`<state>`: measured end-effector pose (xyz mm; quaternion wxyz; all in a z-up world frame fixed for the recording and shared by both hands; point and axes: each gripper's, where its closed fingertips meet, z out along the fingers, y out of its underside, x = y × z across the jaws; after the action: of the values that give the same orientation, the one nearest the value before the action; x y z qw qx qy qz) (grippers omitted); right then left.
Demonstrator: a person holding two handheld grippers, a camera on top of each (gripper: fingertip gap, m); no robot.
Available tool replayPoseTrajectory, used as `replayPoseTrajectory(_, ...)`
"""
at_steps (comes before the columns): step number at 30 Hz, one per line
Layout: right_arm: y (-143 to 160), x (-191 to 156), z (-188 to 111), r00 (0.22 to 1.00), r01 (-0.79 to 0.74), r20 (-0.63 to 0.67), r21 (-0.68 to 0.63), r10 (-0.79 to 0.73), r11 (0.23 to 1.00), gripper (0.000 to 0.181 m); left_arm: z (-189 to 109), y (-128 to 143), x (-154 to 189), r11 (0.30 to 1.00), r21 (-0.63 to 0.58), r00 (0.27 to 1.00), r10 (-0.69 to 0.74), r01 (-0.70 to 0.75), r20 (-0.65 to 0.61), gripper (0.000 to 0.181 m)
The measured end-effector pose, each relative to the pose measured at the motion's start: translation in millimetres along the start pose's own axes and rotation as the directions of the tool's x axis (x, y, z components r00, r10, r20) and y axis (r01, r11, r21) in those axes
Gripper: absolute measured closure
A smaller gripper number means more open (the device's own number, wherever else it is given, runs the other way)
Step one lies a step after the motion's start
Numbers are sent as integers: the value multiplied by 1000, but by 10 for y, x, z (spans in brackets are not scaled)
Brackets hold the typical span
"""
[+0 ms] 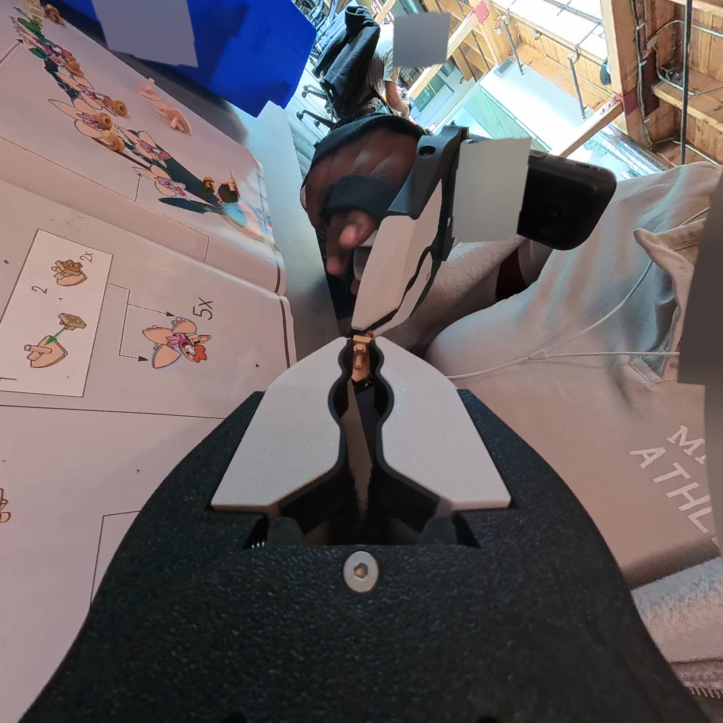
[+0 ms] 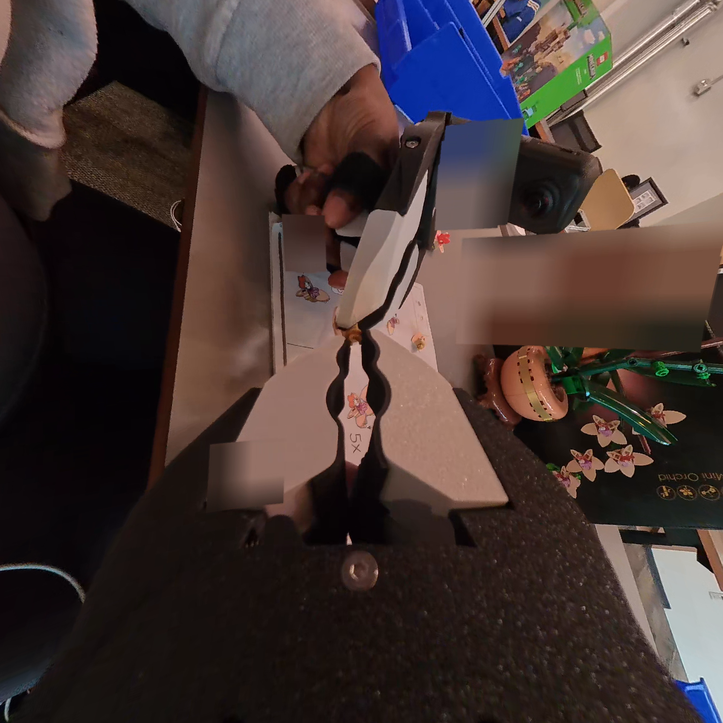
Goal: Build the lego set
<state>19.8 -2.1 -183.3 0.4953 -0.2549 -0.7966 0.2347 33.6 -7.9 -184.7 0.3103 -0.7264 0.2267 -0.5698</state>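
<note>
While both grippers meet tip to tip, the left gripper [image 1: 360, 346] fingers clamp a tan peg piece [image 1: 358, 352] and the right gripper [image 2: 352, 336] fingers clamp a small gold piece [image 2: 354, 335]; more loose flower bits [image 1: 172, 113] wait near the far edge of the surface [image 2: 234, 234], so much building is left.

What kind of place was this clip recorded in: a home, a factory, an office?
Most likely an open-plan office or lab workspace, not a home. The left wrist view shows office chairs on castors under exposed timber ceiling beams. The right wrist view shows blue storage bins on a grey worktable.

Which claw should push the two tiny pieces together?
Probably the right claw: its small tan stud already touches the left claw, which grips the bigger tan piece steady.
</note>
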Motion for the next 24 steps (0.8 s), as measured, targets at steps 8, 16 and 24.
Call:
replayPoseTrajectory(8,-30,44,3,999,-11,-39,38,12,999,175,-38,-52,37,999,46,999,-13,15,-39,174)
replayPoseTrajectory(16,-51,81,11,998,-3,-69,48,6,999,175,-61,-82,32,998,64,1000,-9,11,-27,174)
replayPoseTrajectory(24,-8,75,22,995,67,-68,-13,-68,998,175,-48,-73,-7,999,52,1000,0,-1,11,175)
